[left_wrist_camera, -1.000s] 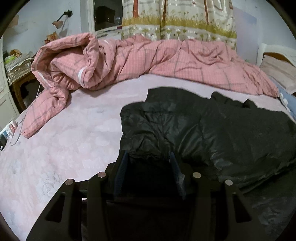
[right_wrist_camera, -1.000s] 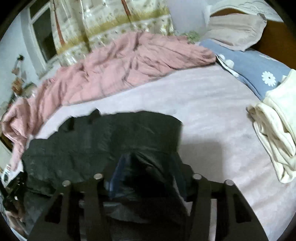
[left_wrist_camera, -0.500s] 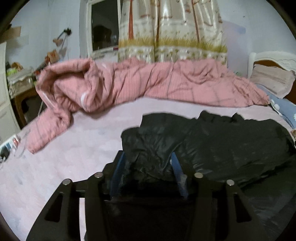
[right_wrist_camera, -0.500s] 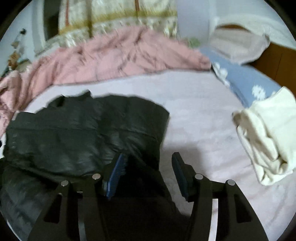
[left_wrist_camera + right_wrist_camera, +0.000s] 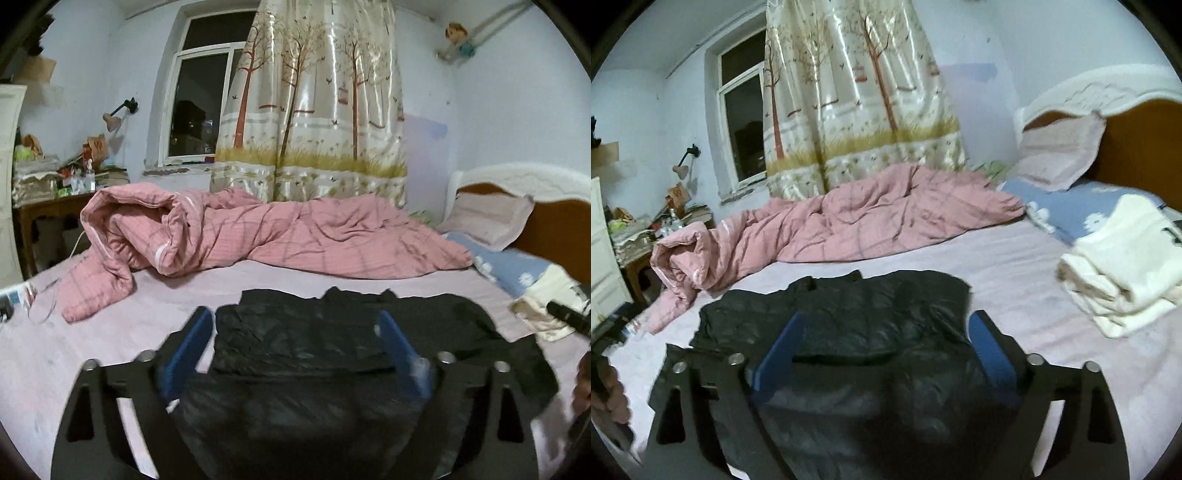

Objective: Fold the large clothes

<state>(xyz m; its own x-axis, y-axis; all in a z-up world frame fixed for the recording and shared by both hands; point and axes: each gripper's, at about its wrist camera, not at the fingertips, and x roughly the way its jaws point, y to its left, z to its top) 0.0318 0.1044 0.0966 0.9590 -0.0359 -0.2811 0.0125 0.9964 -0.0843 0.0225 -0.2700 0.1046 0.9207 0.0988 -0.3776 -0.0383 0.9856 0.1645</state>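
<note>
A black shiny padded jacket [image 5: 303,339] lies spread on the pale pink bed sheet [image 5: 110,332], its far part folded over. It also shows in the right wrist view [image 5: 849,325]. My left gripper [image 5: 295,325] is open above the jacket's near left part, its blue pads wide apart and empty. My right gripper [image 5: 882,328] is open above the jacket's near right part and holds nothing.
A crumpled pink checked quilt [image 5: 258,236] lies along the far side of the bed. Folded cream clothes [image 5: 1123,258] and a blue flowered pillow [image 5: 1071,210] lie to the right by the headboard [image 5: 1137,136]. A cluttered side table [image 5: 48,199] stands at left.
Both grippers have opened and let go of the jacket, then lifted and pulled back. The jacket's near edge now lies folded over onto the bed.
</note>
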